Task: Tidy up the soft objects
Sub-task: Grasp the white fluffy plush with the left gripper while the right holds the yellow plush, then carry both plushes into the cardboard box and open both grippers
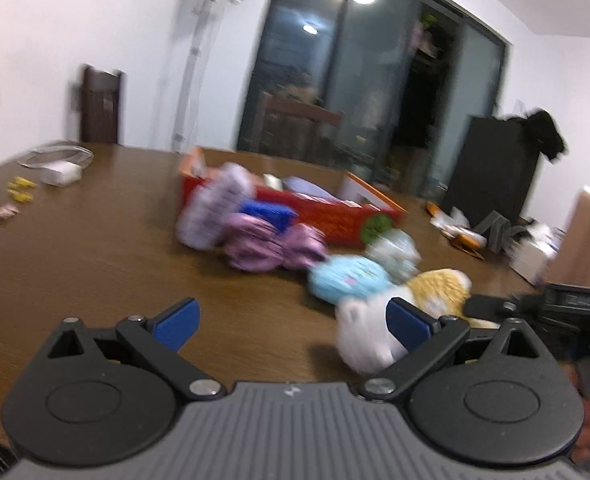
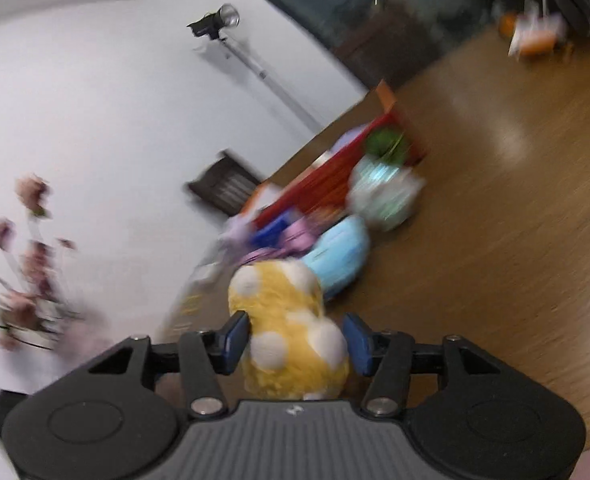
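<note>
My right gripper (image 2: 297, 342) is shut on a yellow plush toy with white spots (image 2: 287, 320); the same toy shows at the right in the left wrist view (image 1: 439, 288). My left gripper (image 1: 291, 320) is open and empty above the table, with a white plush (image 1: 365, 332) beside its right finger. A light blue plush (image 1: 349, 280), a pale green-white plush (image 1: 395, 252), purple soft items (image 1: 263, 244) and a blue one (image 1: 269, 212) lie in front of a red box (image 1: 335, 216). Both views are blurred.
The brown wooden table (image 1: 95, 260) carries a white charger with cable (image 1: 61, 172) and small yellow bits (image 1: 21, 190) at the far left. Clutter and a cardboard box (image 1: 587, 236) stand at the right. Dark chairs (image 1: 101, 106) stand behind the table.
</note>
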The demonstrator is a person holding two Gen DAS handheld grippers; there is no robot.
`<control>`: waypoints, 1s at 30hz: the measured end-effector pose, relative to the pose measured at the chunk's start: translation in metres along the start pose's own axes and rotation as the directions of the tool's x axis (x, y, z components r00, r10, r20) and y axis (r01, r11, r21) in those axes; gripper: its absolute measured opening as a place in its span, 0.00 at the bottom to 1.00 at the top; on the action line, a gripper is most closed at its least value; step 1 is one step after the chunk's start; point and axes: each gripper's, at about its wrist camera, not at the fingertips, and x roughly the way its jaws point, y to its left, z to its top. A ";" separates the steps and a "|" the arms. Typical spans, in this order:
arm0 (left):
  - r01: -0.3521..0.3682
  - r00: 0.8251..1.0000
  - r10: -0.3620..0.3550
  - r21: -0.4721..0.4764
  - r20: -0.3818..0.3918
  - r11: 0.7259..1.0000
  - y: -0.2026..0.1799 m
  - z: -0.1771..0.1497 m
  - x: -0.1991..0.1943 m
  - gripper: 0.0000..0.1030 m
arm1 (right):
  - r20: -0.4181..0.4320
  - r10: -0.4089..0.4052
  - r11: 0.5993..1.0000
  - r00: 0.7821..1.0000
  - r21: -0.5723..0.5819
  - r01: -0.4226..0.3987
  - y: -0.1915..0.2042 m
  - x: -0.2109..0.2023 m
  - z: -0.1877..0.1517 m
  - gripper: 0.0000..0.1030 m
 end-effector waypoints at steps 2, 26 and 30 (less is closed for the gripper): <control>0.033 0.999 -0.033 0.018 -0.012 0.999 -0.010 -0.005 0.009 0.99 | 0.042 -0.112 0.987 0.993 -0.111 0.116 0.010 -0.004 0.000 0.51; 0.272 0.962 -0.273 -0.036 -0.033 0.962 -0.037 0.054 0.088 0.49 | 0.116 -0.122 0.876 0.986 -0.455 0.162 0.053 -0.002 0.043 0.40; 0.259 0.965 -0.259 -0.010 -0.039 0.966 -0.025 0.127 0.157 0.49 | 0.176 -0.077 0.847 0.981 -0.508 0.157 0.064 0.039 0.111 0.40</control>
